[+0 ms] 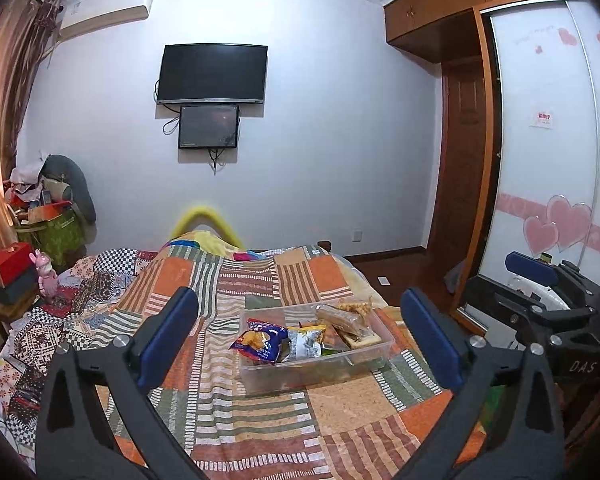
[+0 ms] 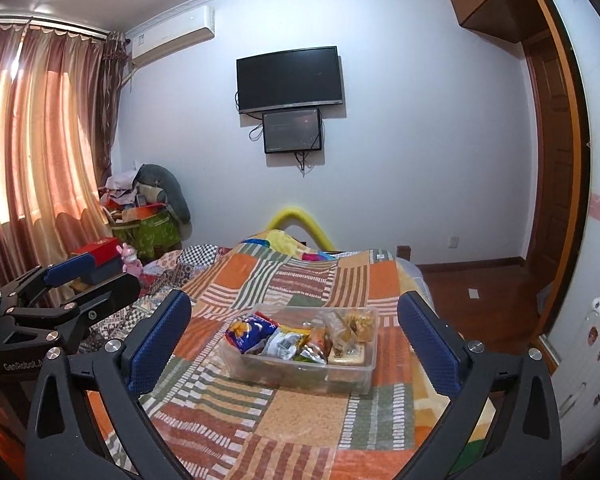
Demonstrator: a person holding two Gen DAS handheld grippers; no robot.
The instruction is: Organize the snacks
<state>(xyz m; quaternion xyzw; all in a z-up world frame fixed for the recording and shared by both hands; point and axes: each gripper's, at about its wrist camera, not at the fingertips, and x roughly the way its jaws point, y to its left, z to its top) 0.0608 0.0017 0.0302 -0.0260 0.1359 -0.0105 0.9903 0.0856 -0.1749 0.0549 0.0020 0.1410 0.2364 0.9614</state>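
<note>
Left gripper (image 1: pixel 300 336), right gripper (image 2: pixel 294 340) both spread wide, empty. Clear bin (image 1: pixel 374 346) of snacks (image 1: pixel 260 340) ahead on quilt (image 1: pixel 236 412). Approach level, grasp one packet, avoid bin rim.

A: Item one, left black two-finger gripper with blue pads (image 1: pixel 300 336). Condition?

B: Fingers (image 1: pixel 168 336) spread wide, nothing between them, pads touching nothing. Pointing forward, tipped slightly downward.

A: Item two, right black two-finger gripper with blue pads (image 2: pixel 296 340).

B: Same entry: fingers (image 2: pixel 160 340) parted wide, empty, aimed forward and a little down.

A: Relative placement?

B: Side by side, apart. The right one shows at the right edge of the left wrist view; the left one at the left edge of the right wrist view.
</note>
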